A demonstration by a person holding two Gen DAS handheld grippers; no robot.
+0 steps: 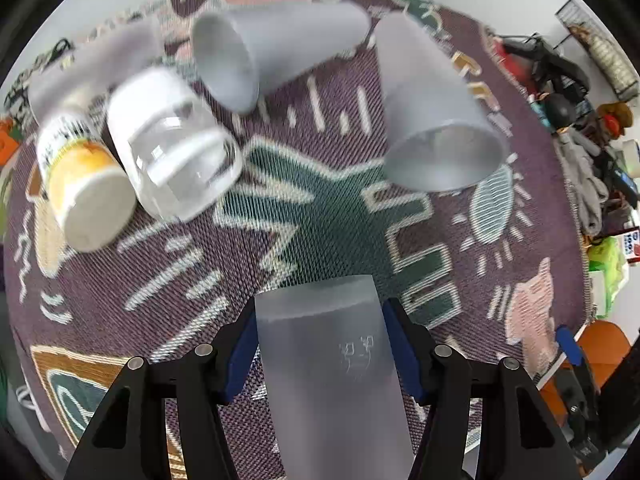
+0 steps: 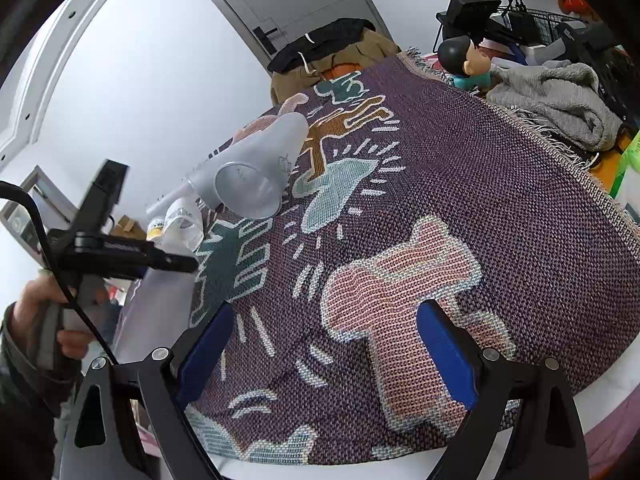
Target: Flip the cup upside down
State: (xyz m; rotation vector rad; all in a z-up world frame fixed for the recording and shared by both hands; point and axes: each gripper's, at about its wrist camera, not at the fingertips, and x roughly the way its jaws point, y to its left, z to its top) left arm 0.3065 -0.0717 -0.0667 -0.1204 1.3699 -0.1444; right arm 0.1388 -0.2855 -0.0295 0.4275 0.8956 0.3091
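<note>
My left gripper [image 1: 320, 340] is shut on a frosted grey cup [image 1: 332, 368], held between its blue pads above the patterned blanket [image 1: 320, 220]; the cup's flat closed end points away from the camera. Two more frosted grey cups lie on their sides on the blanket: one [image 1: 432, 112] at right with its mouth toward me, one [image 1: 264, 48] farther back. The nearer lying cup also shows in the right wrist view [image 2: 256, 176]. My right gripper [image 2: 324, 344] is open and empty over the blanket. The left gripper's body [image 2: 120, 256] shows at left there, in a hand.
A clear glass jar with a white label [image 1: 172, 148] and a yellow bottle with a white cap [image 1: 84, 184] lie on the blanket at left. Another grey cup [image 1: 100, 60] lies behind them. A grey towel [image 2: 552, 96], a doll [image 2: 464, 60] and wire racks crowd the far right.
</note>
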